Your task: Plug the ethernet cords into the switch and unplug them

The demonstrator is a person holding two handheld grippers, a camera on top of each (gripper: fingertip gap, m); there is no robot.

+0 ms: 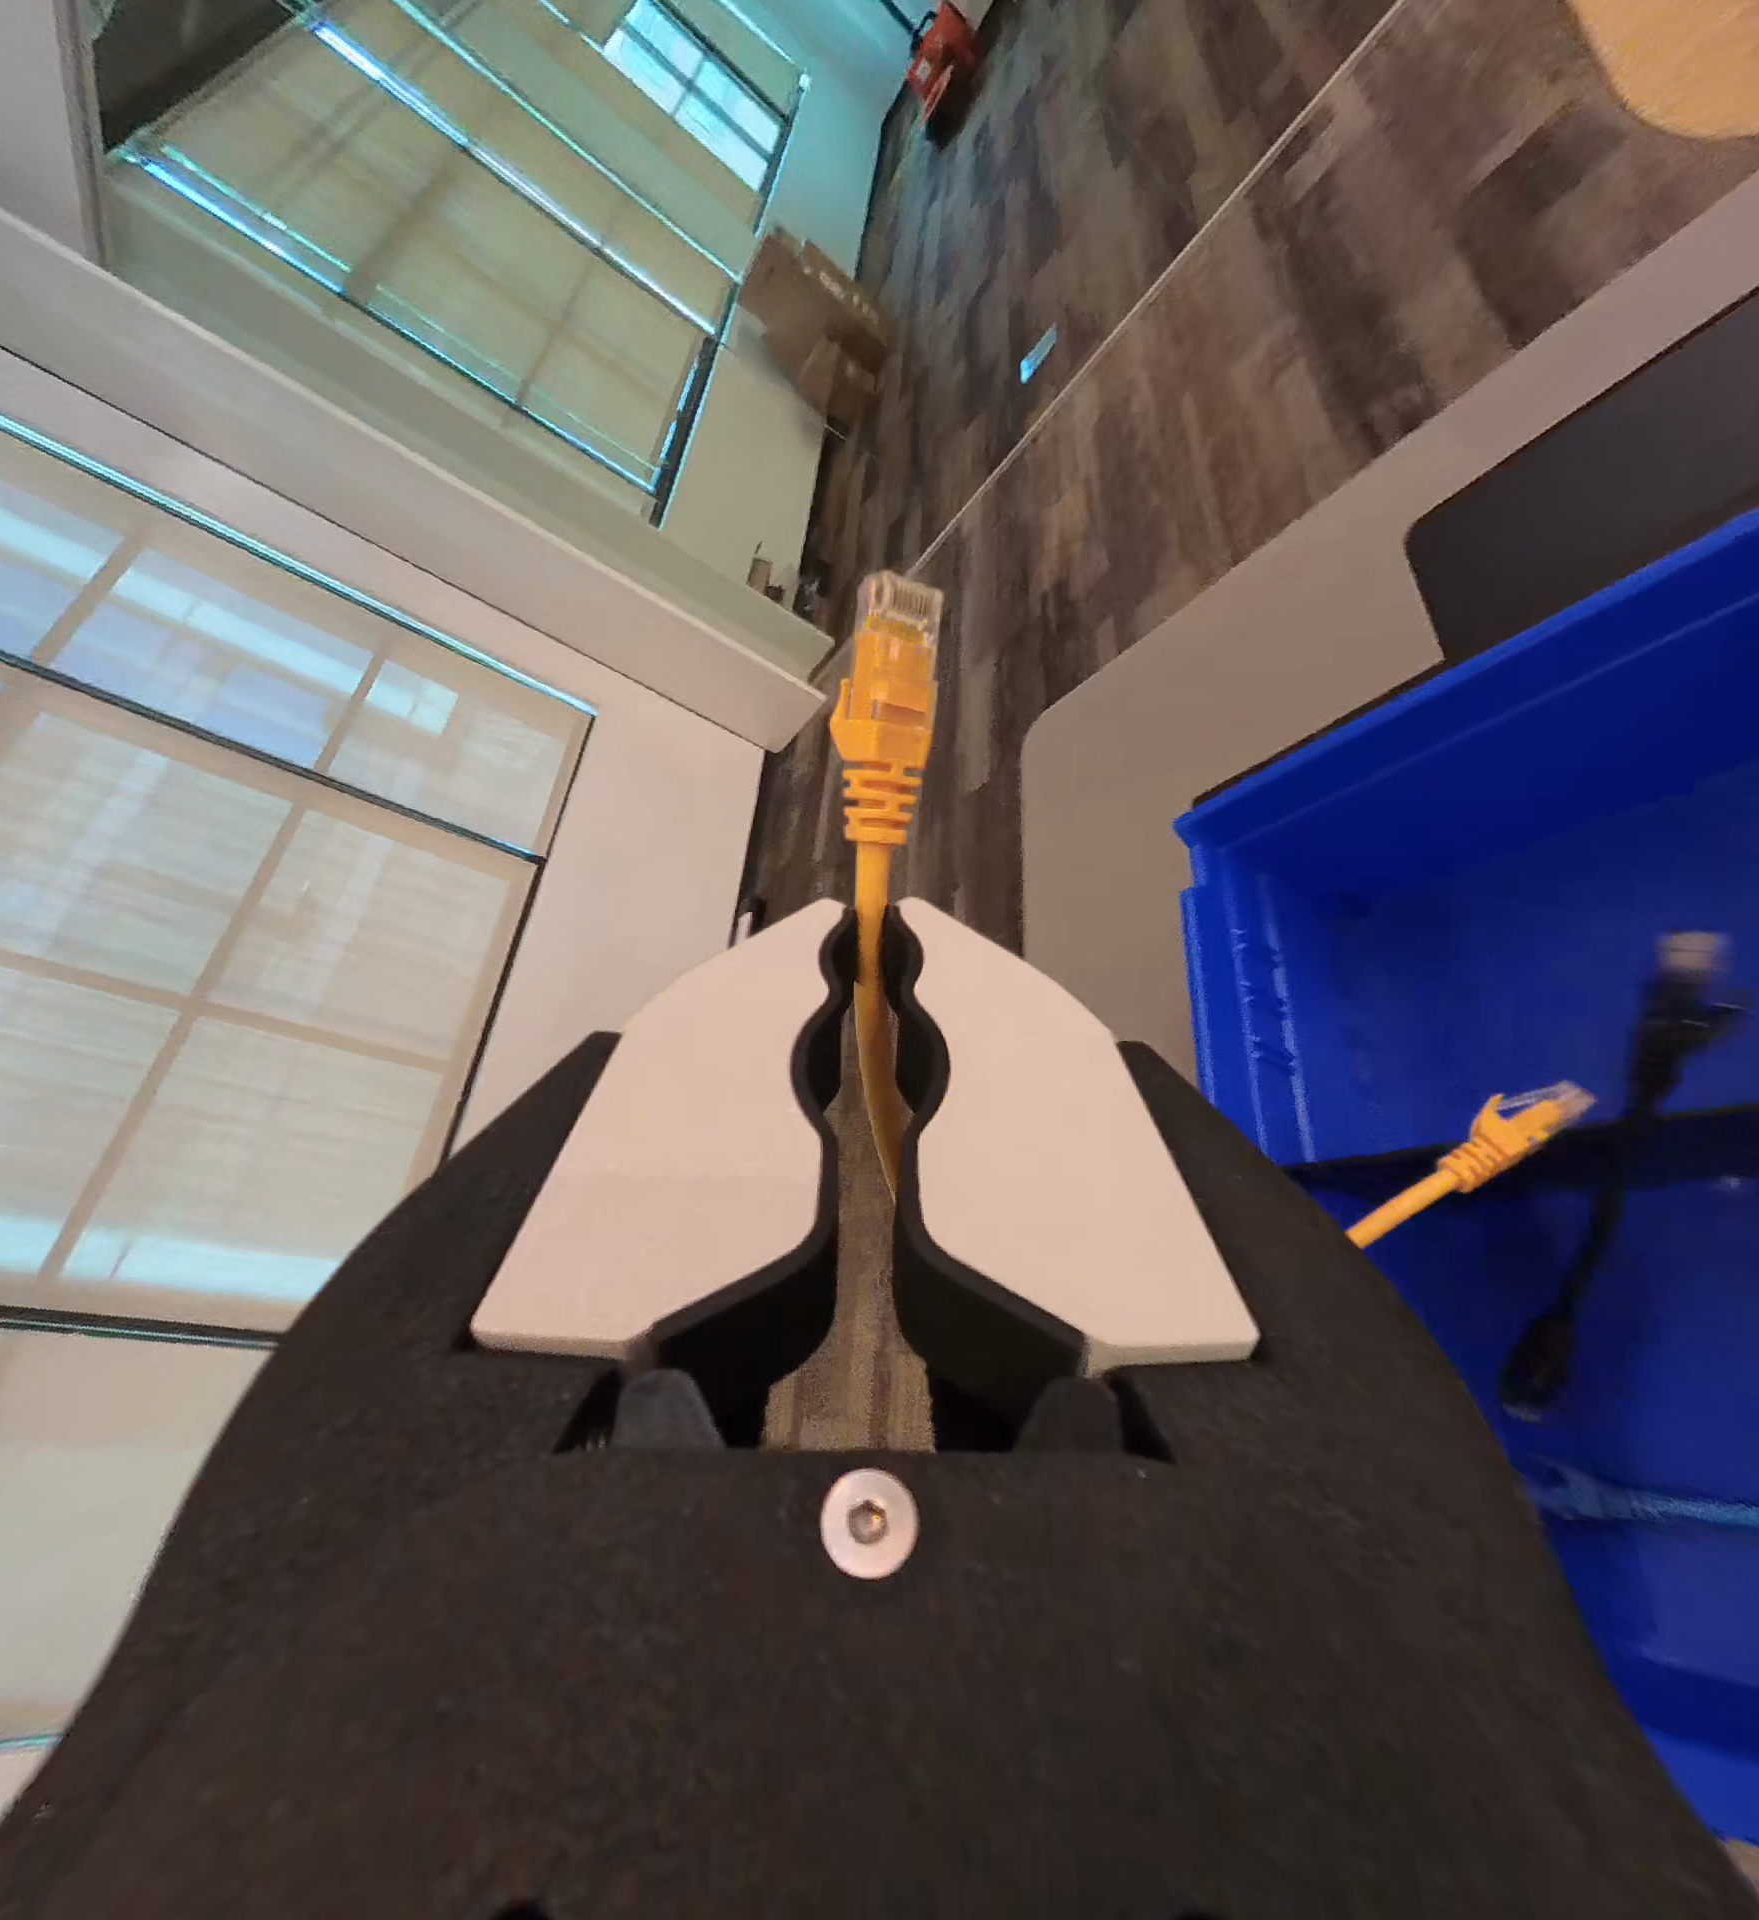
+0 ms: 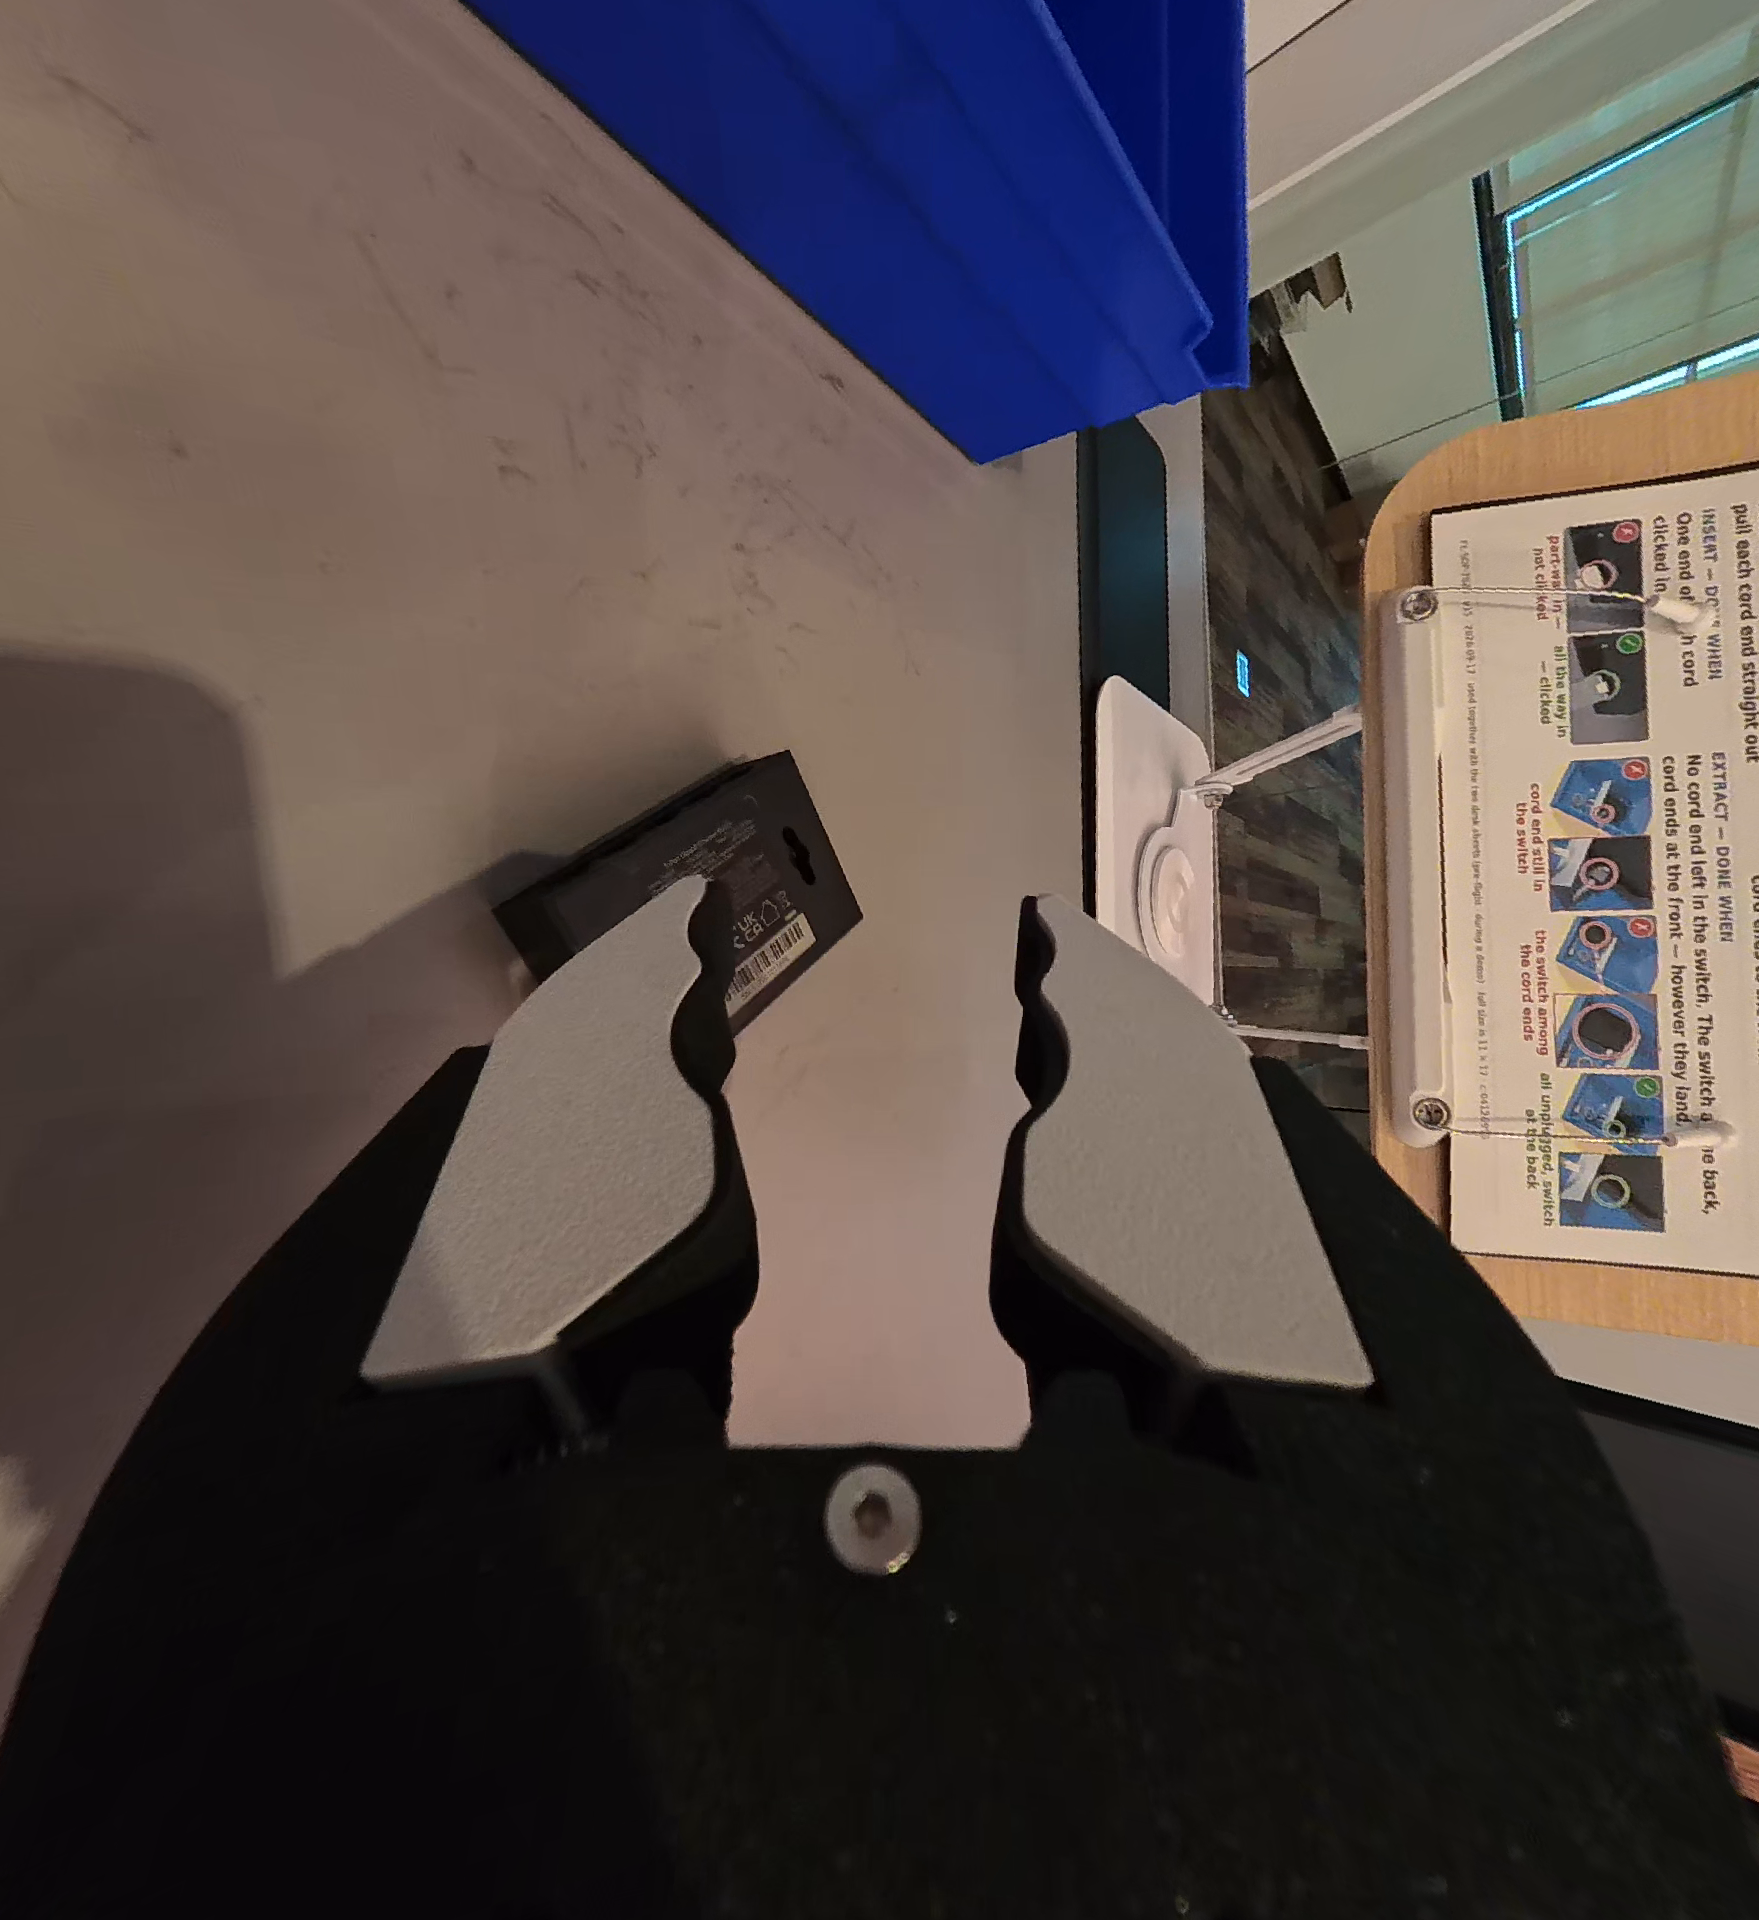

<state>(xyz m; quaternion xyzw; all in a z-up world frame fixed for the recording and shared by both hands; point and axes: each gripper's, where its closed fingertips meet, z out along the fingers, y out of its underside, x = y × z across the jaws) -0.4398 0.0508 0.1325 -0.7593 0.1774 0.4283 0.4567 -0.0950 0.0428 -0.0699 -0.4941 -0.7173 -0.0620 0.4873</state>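
On a pale tabletop beside a blue bin, the left gripper pinches a yellow ethernet cord just behind its plug, while the right gripper hangs parted and empty near the black switch

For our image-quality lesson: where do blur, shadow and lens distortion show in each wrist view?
Left wrist view: the held yellow ethernet cord is fairly sharp, while the black cord in the blue bin is smeared; window frames bow, wide-angle. Right wrist view: a broad soft shadow falls on the table left of the black switch; the instruction sheet stays crisp.
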